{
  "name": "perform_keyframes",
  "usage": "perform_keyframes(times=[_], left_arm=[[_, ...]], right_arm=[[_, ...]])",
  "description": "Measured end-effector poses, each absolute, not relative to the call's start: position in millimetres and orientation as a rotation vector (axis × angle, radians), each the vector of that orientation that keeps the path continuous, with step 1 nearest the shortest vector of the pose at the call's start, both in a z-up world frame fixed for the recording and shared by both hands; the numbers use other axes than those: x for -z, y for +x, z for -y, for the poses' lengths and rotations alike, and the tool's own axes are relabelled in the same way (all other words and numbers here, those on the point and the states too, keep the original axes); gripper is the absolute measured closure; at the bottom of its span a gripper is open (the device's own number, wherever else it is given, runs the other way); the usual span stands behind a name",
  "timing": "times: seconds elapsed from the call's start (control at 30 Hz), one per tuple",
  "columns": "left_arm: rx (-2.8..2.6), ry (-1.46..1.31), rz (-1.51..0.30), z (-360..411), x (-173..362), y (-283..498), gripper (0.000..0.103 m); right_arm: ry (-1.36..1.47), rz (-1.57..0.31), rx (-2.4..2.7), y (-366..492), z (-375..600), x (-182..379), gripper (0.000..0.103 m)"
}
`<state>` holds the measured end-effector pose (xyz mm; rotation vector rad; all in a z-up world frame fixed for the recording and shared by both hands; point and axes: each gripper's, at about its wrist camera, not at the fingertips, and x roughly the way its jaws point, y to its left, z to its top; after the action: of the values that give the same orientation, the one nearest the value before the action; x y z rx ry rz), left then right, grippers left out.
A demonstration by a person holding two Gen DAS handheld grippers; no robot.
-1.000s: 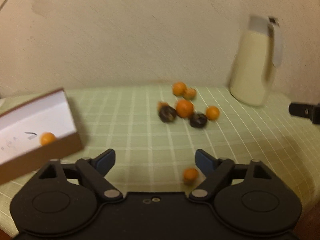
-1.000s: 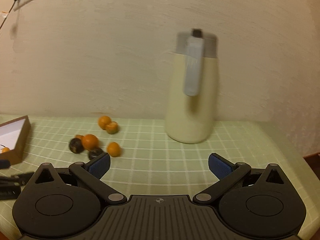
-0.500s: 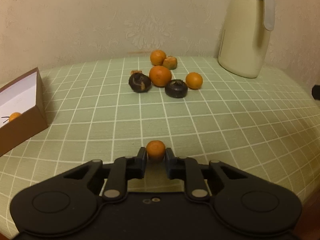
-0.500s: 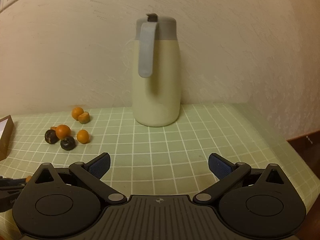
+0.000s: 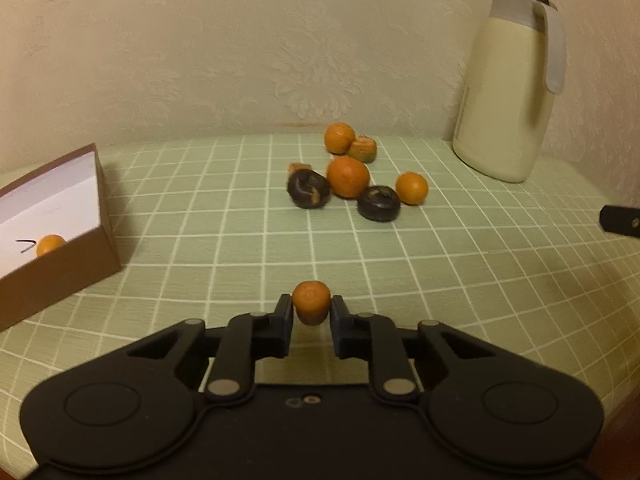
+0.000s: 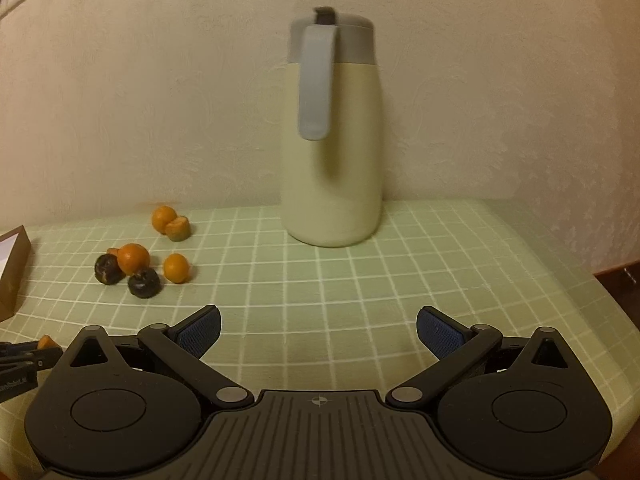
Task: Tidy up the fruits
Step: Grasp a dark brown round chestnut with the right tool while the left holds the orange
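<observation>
My left gripper (image 5: 311, 312) is shut on a small orange fruit (image 5: 311, 306) and holds it above the checked green tablecloth (image 5: 460, 264). A cluster of several orange fruits (image 5: 347, 177) and two dark fruits (image 5: 308, 189) lies at the far middle of the table. A brown box (image 5: 60, 272) with white inside stands at the left with one orange fruit (image 5: 49, 243) in it. My right gripper (image 6: 318, 328) is open and empty over the cloth; the cluster (image 6: 134, 258) shows to its left.
A cream thermos jug (image 5: 510, 92) with a grey lid and handle stands at the back right, straight ahead in the right wrist view (image 6: 332, 136). The wall runs behind the table. The table edge curves down at the right (image 6: 600, 292).
My left gripper closed on the small orange fruit and has lifted it off the cloth. The right gripper has swung to face the jug and stays open.
</observation>
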<state>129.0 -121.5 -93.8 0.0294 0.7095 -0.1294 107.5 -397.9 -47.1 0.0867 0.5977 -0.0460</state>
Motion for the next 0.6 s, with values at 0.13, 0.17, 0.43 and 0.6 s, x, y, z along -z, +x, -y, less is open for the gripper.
perform_keyframes(times=[0.13,0.17,0.43,0.6], left_arm=[[0.119,0.026,-0.693,108.8,87.8,128.5,0.094],[0.115,0.025,-0.688,104.7,85.7,128.5,0.094],[0.056,-0.015,-0.65,65.3,68.1,128.2,0.094],[0.01,-0.02,-0.629,41.8,61.0,128.4,0.094]], right_arm=[[0.088,-0.597,0.015,116.4,380.6,51.7,0.0],[0.086,-0.606,0.007,119.3,376.0,53.2,0.0],[0.052,-0.598,-0.1,138.7,333.6,62.5,0.0],[0.048,-0.59,-0.155,154.1,312.5,64.4,0.0]])
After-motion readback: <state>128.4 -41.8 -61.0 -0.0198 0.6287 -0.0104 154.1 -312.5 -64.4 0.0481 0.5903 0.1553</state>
